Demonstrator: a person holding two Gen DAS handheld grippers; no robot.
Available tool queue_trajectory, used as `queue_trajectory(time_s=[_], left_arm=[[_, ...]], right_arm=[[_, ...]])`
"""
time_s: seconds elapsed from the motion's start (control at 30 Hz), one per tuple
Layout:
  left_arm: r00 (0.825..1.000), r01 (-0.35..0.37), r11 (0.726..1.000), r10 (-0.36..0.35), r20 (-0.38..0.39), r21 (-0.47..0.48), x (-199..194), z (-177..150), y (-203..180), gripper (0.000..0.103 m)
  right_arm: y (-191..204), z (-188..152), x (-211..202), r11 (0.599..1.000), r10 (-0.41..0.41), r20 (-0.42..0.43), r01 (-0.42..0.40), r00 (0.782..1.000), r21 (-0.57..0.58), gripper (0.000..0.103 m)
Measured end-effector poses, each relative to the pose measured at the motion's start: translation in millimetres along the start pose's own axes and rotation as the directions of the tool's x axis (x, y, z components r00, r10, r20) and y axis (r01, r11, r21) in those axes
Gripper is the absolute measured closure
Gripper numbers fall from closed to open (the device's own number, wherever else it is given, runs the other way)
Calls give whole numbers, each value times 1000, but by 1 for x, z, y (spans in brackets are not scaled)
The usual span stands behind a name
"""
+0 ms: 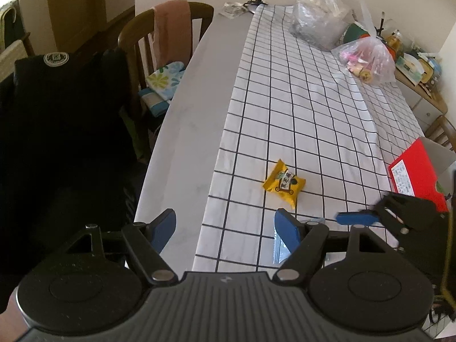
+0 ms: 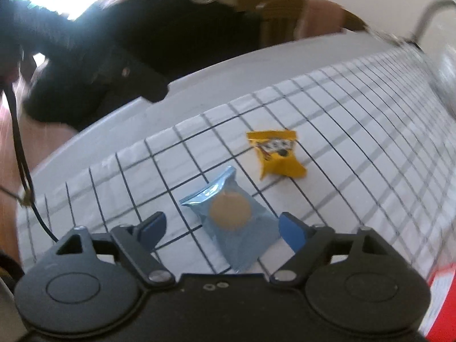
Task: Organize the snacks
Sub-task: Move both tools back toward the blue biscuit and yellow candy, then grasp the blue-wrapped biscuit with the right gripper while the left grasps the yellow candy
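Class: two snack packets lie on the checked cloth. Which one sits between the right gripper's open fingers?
The pale blue packet showing a round biscuit lies between the right gripper fingers; the yellow packet lies farther off, beyond them.

Nothing can be read outright. The yellow packet (image 1: 284,184) carries dark printed characters and a cartoon picture, too small to make out. The red box (image 1: 414,171) bears a white label of fine print, illegible. A round white emblem sits on the black jacket (image 1: 56,57), its lettering blurred.
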State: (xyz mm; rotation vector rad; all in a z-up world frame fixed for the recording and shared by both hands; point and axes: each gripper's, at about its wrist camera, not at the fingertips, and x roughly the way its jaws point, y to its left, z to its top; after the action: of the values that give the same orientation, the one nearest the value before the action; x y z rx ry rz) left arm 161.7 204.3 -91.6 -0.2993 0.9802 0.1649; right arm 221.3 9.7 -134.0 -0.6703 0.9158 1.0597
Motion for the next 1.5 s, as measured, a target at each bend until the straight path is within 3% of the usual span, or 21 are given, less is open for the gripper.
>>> queue_trajectory(time_s=[0.2,0.27,0.53,0.77,0.83,1.1,1.5], left_arm=[[1000,4,1000,-4,-8,-8,0,-4,3,27],[1000,2,1000,-2,-11,-9,0,-4,4,27],[1000,0,1000,-1,-15,-4,3,-3,4,27],[1000,6,1000,-6,-15,26,7,1,-4,27],[1000,10,999,-10,-17,42,10,1,-7,27],[998,44,991,-39,-42,124,34,13,-24,27],[988,114,937,-73,-133,329,93,38,-76,27]], right_arm=[[0,8,19,987,27,-43,-34,999,-154,32],[-2,9,24,984,45,-61,-55,997,-169,36],[-5,14,37,982,74,-71,-85,995,-171,38],[-10,14,38,991,87,-57,-92,995,-99,46],[-10,10,35,994,77,-45,-80,996,-76,53],[-19,-14,15,996,22,-15,-21,1000,81,57],[-30,-62,-23,941,-52,-5,51,999,335,57]])
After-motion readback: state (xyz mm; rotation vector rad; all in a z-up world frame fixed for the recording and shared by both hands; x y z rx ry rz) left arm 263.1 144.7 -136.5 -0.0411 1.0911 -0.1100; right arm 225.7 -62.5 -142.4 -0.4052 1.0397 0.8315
